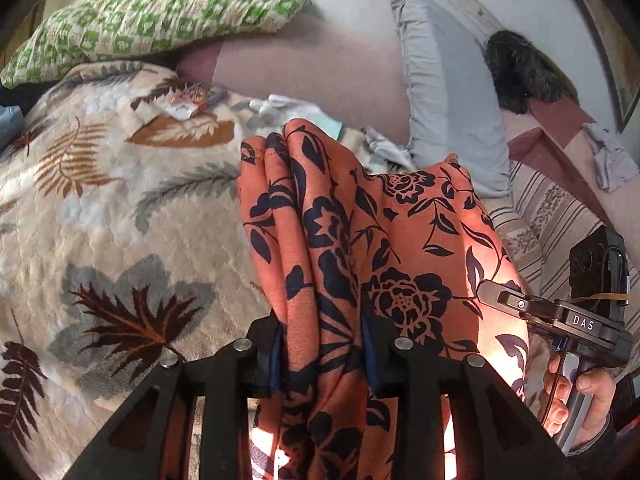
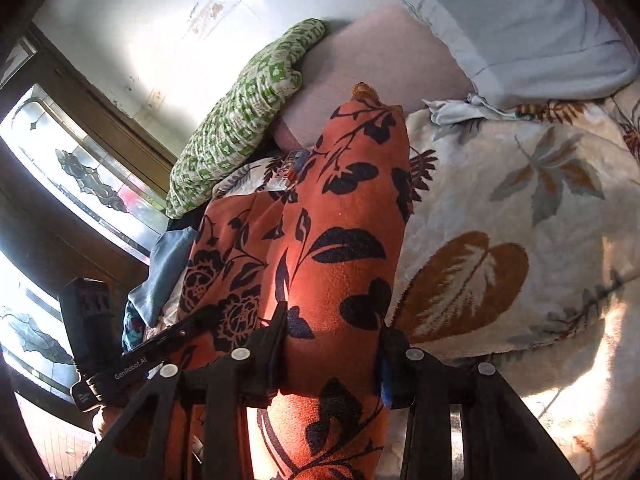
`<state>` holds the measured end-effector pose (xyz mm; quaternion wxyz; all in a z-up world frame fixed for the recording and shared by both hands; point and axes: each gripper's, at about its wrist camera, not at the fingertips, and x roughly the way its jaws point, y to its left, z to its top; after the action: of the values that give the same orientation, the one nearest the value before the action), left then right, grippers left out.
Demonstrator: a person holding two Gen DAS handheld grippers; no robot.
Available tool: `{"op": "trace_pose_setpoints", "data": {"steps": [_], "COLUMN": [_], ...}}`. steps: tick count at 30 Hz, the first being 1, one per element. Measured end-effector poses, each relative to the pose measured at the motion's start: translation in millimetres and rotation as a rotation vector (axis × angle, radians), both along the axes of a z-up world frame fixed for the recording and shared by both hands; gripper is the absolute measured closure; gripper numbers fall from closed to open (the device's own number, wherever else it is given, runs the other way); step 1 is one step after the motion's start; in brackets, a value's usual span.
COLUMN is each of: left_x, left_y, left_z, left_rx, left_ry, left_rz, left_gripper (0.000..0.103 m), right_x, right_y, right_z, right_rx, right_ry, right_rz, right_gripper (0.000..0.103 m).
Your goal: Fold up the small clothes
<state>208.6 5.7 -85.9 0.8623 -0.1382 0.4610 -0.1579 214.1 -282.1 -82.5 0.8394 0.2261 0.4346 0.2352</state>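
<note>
An orange cloth with a dark flower print hangs bunched above the bed. My left gripper is shut on a gathered fold of it, and the fabric rises in ridges past the fingers. In the right wrist view the same cloth stands up in a thick roll between the fingers of my right gripper, which is shut on it. The other gripper shows at each view's edge, the right one held by a hand, the left one low at the left.
A cream blanket with a leaf pattern covers the bed. A green checked pillow, a pale blue pillow and a dark furry thing lie along the wall. Small white cloths rest near the pillows. A window is at left.
</note>
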Motion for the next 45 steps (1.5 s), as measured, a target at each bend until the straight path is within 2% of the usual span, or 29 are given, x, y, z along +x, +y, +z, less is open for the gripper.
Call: {"op": "trace_pose_setpoints", "data": {"steps": [1, 3, 4, 5, 7, 8, 11, 13, 15, 16, 18, 21, 24, 28, 32, 34, 35, 38, 40, 42, 44, 45], "left_x": [4.4, 9.0, 6.7, 3.7, -4.6, -10.9, -27.0, -33.6, -34.1, -32.6, -30.8, -38.6, -53.0, -60.9, -64.5, -66.4, -66.9, -67.7, -68.9, -70.4, -73.1, -75.5], "left_y": [-0.7, 3.2, 10.7, 17.2, 23.1, 24.1, 22.9, 18.1, 6.1, 4.0, 8.5, 9.6, 8.7, 7.4, 5.1, 6.7, 7.2, 9.2, 10.4, 11.1, 12.0, 12.8], "left_z": [-16.6, -43.7, -45.4, -42.4, -28.5, -19.0, 2.8, 1.8, -19.8, -34.7, -46.5, -27.3, -7.6, -6.1, -10.5, -11.1, -10.7, -10.0, -10.1, -9.4, -7.8, -5.7], "left_rx": [0.033, 0.096, 0.073, 0.079, 0.112, 0.131, 0.159, 0.193, 0.294, 0.323, 0.285, 0.282, 0.321, 0.3, 0.303, 0.298, 0.296, 0.295, 0.293, 0.29, 0.289, 0.292], "left_ry": [0.036, 0.104, 0.095, 0.083, 0.041, 0.006, -0.071, -0.093, -0.046, 0.006, 0.043, 0.03, -0.049, -0.03, -0.014, -0.006, -0.011, -0.013, -0.007, -0.004, 0.003, -0.002], "left_rz": [0.006, 0.033, 0.054, 0.078, 0.083, 0.084, 0.07, 0.054, 0.032, 0.028, 0.055, 0.07, 0.069, 0.072, 0.066, 0.07, 0.07, 0.078, 0.082, 0.087, 0.084, 0.085], "left_gripper": [0.063, 0.045, 0.032, 0.029, 0.029, 0.029, 0.028, 0.027, 0.027, 0.026, 0.024, 0.024, 0.024, 0.024, 0.024, 0.024, 0.024, 0.024, 0.024, 0.024, 0.024, 0.024], "right_x": [4.3, 13.7, 16.8, 17.2, 10.1, 6.4, -10.3, -25.7, -41.8, -46.5, -49.8, -44.3, -54.4, -52.3, -34.9, -22.6, -21.7, -24.5, -23.5, -15.7, -1.0, 0.5], "right_y": [-5.3, -7.5, -7.9, -9.8, -18.7, -21.4, -22.4, -18.9, -10.8, -3.7, 9.7, 26.4, 24.9, 28.9, 31.5, 29.4, 29.5, 35.3, 33.6, 27.5, 26.4, 26.6], "right_z": [-18.0, -55.1, -72.2, -84.7, -84.1, -76.7, -38.9, -17.5, -8.5, -9.8, -32.0, -76.1, -57.9, -39.7, -55.0, -70.6, -68.5, -41.9, -28.8, -36.4, -64.7, -70.5], "right_rx": [0.013, -0.019, -0.074, -0.109, -0.049, -0.061, -0.073, -0.011, 0.066, 0.105, 0.153, 0.078, 0.132, 0.103, 0.051, 0.078, 0.079, 0.07, 0.052, 0.059, 0.036, 0.031], "right_ry": [0.037, 0.119, 0.166, 0.203, 0.183, 0.164, 0.06, 0.004, -0.02, -0.011, 0.071, 0.221, 0.162, 0.109, 0.118, 0.178, 0.18, 0.105, 0.052, 0.078, 0.172, 0.173], "right_rz": [-0.011, -0.04, -0.07, -0.093, -0.107, -0.119, -0.131, -0.111, -0.065, -0.044, -0.014, -0.009, -0.014, -0.013, -0.045, -0.052, -0.058, -0.03, -0.049, -0.092, -0.087, -0.086], "right_gripper": [0.063, 0.057, 0.053, 0.047, 0.041, 0.041, 0.04, 0.038, 0.031, 0.031, 0.027, 0.026, 0.026, 0.026, 0.026, 0.026, 0.026, 0.026, 0.026, 0.022, 0.022, 0.022]}}
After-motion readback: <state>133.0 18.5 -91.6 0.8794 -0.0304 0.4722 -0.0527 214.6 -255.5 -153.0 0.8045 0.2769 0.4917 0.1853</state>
